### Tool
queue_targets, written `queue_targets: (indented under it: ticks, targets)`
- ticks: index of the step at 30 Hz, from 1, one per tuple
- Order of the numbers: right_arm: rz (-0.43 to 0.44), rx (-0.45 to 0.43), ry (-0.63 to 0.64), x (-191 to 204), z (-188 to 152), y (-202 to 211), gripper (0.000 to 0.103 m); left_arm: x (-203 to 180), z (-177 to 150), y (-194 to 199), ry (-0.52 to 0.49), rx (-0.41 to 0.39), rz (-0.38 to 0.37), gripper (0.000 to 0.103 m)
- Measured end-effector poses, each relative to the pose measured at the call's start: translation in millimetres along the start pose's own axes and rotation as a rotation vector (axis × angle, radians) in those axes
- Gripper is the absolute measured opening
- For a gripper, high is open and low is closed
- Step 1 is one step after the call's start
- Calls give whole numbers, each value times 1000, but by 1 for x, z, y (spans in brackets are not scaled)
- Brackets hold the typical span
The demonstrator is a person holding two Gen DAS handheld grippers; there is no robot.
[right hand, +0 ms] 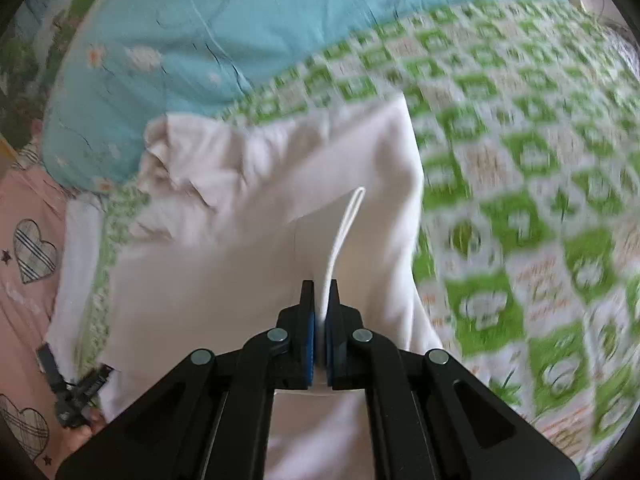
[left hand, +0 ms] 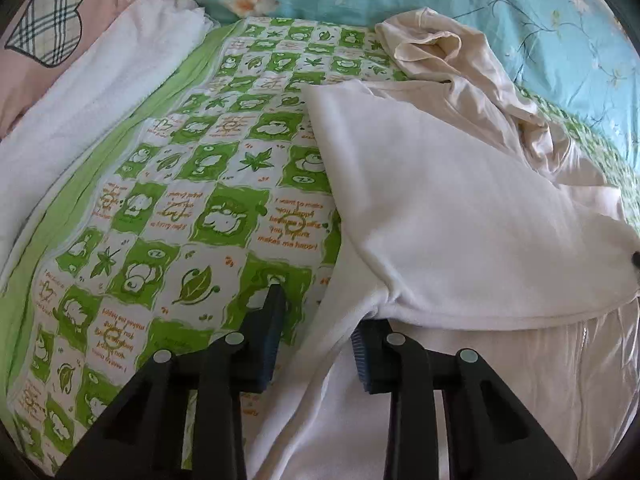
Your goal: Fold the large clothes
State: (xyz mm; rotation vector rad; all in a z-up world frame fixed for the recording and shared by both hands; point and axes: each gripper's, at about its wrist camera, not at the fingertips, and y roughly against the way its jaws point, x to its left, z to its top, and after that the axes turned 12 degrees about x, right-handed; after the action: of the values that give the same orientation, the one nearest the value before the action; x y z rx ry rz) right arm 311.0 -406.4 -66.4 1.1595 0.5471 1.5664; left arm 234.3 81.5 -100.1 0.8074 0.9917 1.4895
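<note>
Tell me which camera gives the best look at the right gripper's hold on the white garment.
The right wrist view. There the right gripper is shut on a thin raised fold of the white garment, seen between its fingers. The left wrist view shows the garment sharply, but only a dark speck of that gripper at its right edge.

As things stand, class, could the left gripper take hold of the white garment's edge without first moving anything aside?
Probably yes. The left gripper is open, and the white garment already drapes over its right finger, with nothing lying between them. The right gripper pinches another fold, well aside.
</note>
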Motion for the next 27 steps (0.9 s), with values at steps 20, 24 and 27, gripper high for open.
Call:
queue_targets:
  ticks: [20, 24, 27]
  targets:
    - [37, 13, 90, 39, -13, 4, 16, -21, -5, 54, -66, 22, -345, 41]
    - [53, 65, 94, 47, -13, -16, 16, -46, 9, 34, -78, 68, -355, 41]
    - [48, 88, 93, 41, -15, -24, 16, -48, 12, 17, -80, 97, -328, 41]
